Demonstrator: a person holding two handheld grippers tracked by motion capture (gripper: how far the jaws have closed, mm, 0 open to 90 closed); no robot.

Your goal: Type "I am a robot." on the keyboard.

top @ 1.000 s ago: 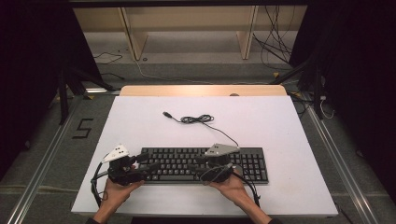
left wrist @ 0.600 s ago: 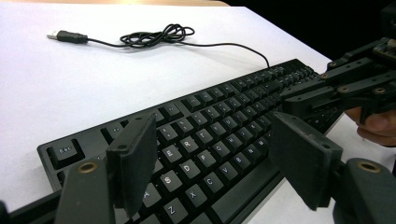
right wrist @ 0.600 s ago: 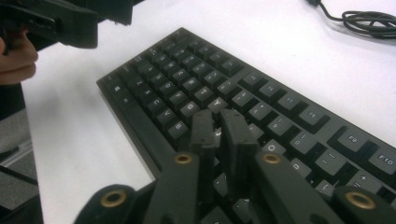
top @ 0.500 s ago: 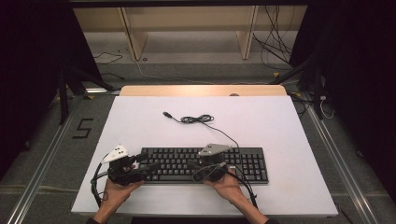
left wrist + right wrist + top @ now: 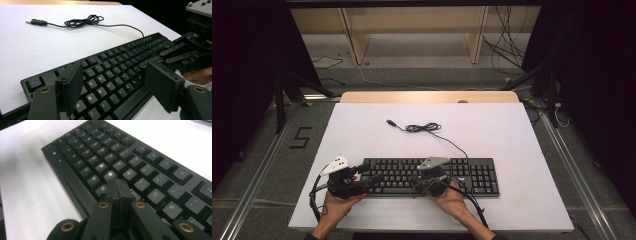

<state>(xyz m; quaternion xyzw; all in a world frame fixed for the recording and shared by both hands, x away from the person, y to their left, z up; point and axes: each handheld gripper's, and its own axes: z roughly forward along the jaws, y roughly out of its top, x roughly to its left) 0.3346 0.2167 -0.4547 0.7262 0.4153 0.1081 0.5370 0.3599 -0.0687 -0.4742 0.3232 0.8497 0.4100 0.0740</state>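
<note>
Right tongs tip-down over keyboard

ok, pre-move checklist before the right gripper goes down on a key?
1. right gripper jaws closed flat together, nothing between them: ok.
2. Tip over the keyboard home row, around the J key: ok; whether it touches a key: cannot tell.
3. left gripper jaws open, empty, over the keyboard's left end: ok.
4. Keyboard flat on the white table: ok.
5. cable coiled behind the keyboard, apart from both grippers: ok.
6. USB plug lying loose, not connected: not ok if key input matters.
</note>
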